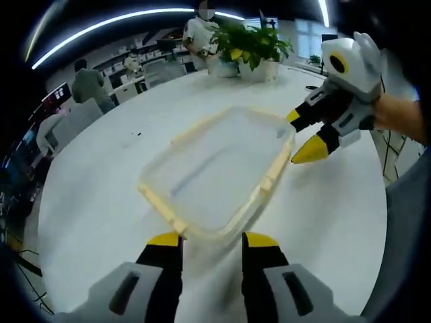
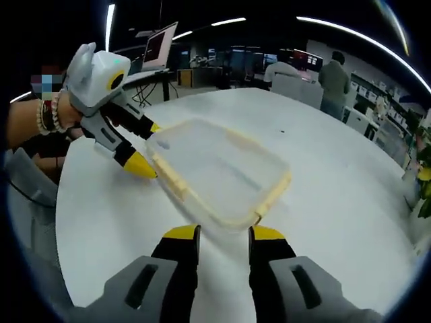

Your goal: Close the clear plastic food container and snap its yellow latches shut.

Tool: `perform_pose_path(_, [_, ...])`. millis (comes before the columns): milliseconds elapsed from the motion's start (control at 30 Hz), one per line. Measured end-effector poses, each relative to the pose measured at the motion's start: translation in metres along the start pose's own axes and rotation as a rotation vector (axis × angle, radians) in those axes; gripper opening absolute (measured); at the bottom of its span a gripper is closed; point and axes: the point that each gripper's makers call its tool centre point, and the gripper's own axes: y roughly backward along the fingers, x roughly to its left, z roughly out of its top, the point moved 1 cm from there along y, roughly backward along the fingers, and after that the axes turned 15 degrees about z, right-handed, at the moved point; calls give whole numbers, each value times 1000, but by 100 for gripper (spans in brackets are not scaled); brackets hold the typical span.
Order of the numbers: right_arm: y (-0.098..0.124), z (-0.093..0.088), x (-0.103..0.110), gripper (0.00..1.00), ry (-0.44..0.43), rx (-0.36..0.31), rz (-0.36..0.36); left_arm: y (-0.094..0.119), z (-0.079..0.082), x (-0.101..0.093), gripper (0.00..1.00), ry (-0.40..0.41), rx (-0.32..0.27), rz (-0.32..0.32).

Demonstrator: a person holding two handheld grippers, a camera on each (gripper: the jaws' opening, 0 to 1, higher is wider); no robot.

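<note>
A clear container (image 1: 219, 178) with its lid on rests on a round white bench (image 1: 323, 222) in an office with a potted plant (image 1: 252, 47) and seated people. The left gripper (image 1: 212, 241) and right gripper (image 2: 224, 233) face its short ends, fingers spread.

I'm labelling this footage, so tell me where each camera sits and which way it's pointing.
Left gripper view: rides on the left tool, looking along its jaws across the white round table at the clear plastic food container with yellow latches; the right tool enters from the right, with the person's wrist.
Right gripper view: rides on the right tool, facing the container from the opposite side; the left tool and a braceleted wrist show at left.
Shared: container, table, both tools.
</note>
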Motion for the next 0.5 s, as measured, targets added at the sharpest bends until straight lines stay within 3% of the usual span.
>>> perform_pose_path(500, [-8, 9, 20, 25, 37, 1, 32, -2, -6, 20, 32, 5, -4, 32])
